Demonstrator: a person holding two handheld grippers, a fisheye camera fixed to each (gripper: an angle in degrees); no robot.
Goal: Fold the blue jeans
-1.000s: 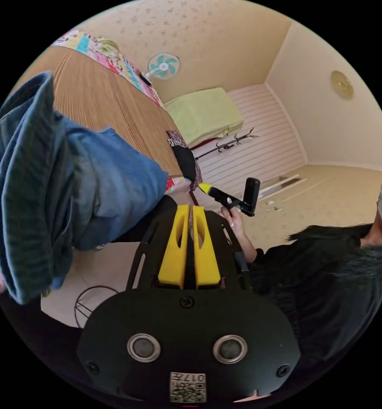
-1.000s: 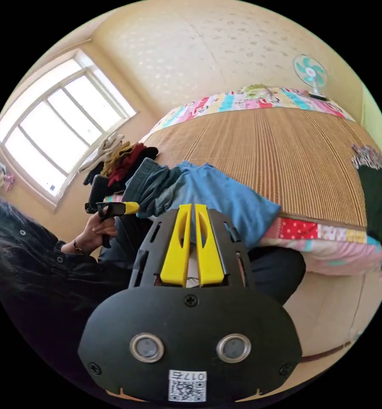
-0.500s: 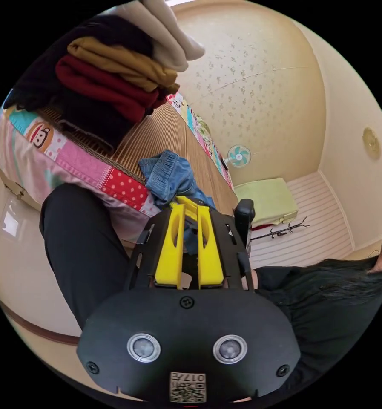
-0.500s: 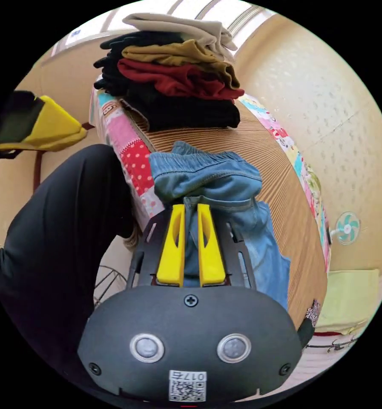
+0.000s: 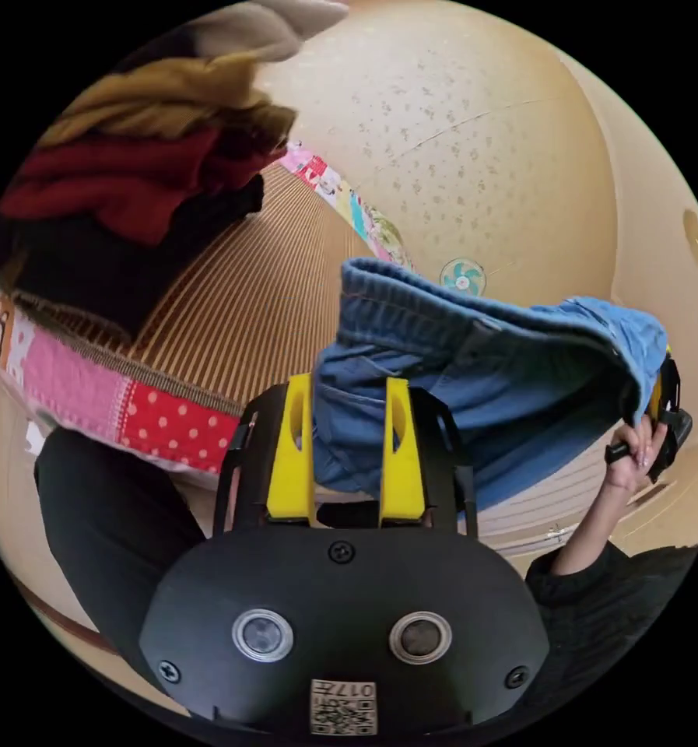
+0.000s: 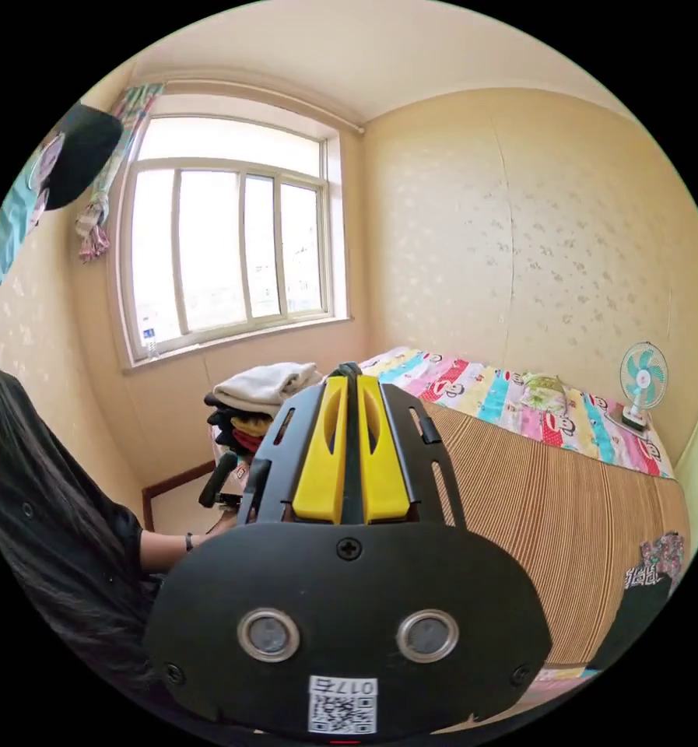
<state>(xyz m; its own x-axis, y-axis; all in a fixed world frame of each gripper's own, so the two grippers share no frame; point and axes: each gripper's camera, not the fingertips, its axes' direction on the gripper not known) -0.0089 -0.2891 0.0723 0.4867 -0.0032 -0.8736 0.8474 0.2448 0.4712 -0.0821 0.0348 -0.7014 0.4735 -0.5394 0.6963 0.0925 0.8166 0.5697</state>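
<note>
My left claw [image 5: 347, 389] has opened its jaws around the waistband of the blue jeans [image 5: 473, 373], which have come up off the bed. My right claw [image 5: 660, 397] has gone from hanging free to gripping the far end.

The blue jeans [image 5: 473, 373] are mid-blue denim with an elasticated, gathered waistband and a darker inner side. They hang in the air, stretched sideways at the waistband, off the bed, with loose cloth sagging below the held edge in soft folds.
</note>
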